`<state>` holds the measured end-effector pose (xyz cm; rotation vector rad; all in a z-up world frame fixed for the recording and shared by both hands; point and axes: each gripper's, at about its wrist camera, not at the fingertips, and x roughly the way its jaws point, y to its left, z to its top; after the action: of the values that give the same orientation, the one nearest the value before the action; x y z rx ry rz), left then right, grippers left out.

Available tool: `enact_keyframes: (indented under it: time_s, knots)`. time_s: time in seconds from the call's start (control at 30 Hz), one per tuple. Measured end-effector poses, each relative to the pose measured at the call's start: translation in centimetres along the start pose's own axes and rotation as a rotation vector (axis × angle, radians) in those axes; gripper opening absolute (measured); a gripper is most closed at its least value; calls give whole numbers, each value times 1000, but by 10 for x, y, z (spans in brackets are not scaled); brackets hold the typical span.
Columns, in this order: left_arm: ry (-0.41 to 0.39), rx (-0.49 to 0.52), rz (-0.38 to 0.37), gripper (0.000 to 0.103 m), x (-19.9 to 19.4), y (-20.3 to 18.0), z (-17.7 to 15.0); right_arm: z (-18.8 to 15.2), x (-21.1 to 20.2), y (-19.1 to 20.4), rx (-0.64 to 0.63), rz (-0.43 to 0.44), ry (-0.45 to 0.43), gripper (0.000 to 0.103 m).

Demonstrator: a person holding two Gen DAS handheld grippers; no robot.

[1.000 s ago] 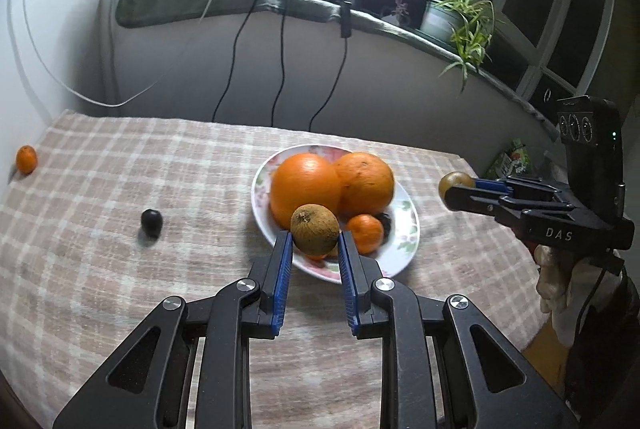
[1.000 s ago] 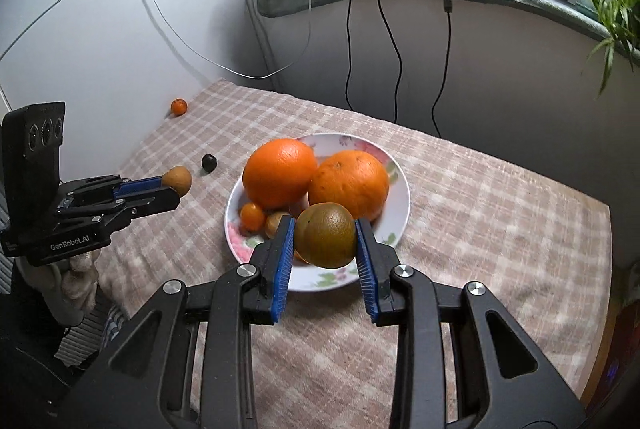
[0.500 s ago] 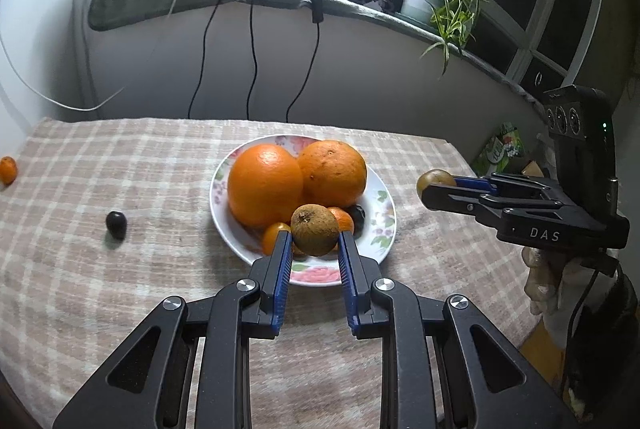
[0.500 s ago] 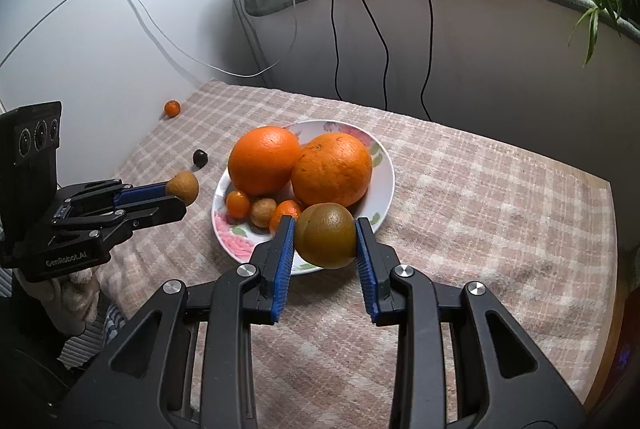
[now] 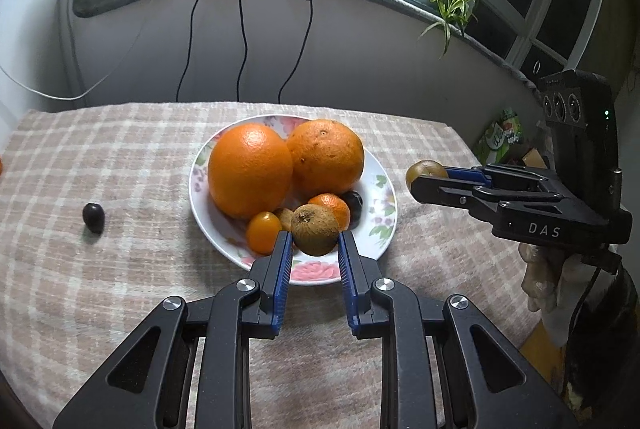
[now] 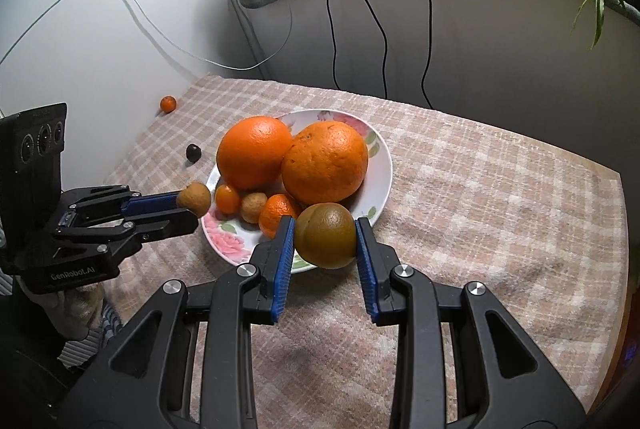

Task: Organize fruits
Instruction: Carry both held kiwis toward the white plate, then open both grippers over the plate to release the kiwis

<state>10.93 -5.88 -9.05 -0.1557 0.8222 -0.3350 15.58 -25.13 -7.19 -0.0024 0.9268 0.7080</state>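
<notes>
Both grippers are loaded right now. The left gripper (image 5: 313,244) has its blue pads clamped on a small rough brown round fruit (image 5: 315,235), hanging just over the near rim of the white floral china plate (image 5: 382,189). The right gripper (image 6: 325,235) is squeezed onto a bigger, smooth brown-green round fruit (image 6: 326,235), also over the near edge of that plate, a bit to the right.

The plate's already crowded: two big oranges (image 5: 250,175) at the back, then a small yellow-orange oval fruit (image 5: 263,231), a little tangerine (image 5: 330,207) and a dark round one tucked in front. Out on the checked beige tablecloth (image 5: 120,269) there's a stray small dark fruit (image 5: 93,217) to the left, and in the right wrist view a small orange fruit (image 6: 168,103) sits far off by the wall.

My take on doing this step well: don't drop from height. The free gaps are at the near rim, so I'd lower each fruit until it touches china or nestles against a neighbour, then let the pads part slowly. Round fruit rolls, and the rim is shallow. Do one hand at a time so the grippers don't bump. The smooth bigger one probably wants the open right side of the plate.
</notes>
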Motion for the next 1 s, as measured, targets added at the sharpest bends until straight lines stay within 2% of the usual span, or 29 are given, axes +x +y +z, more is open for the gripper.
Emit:
enact_keyframes:
  time_s: [1.0]
  knots:
    - [11,21,4,22,6,-2,1,2,20,15,-49,18,35,32]
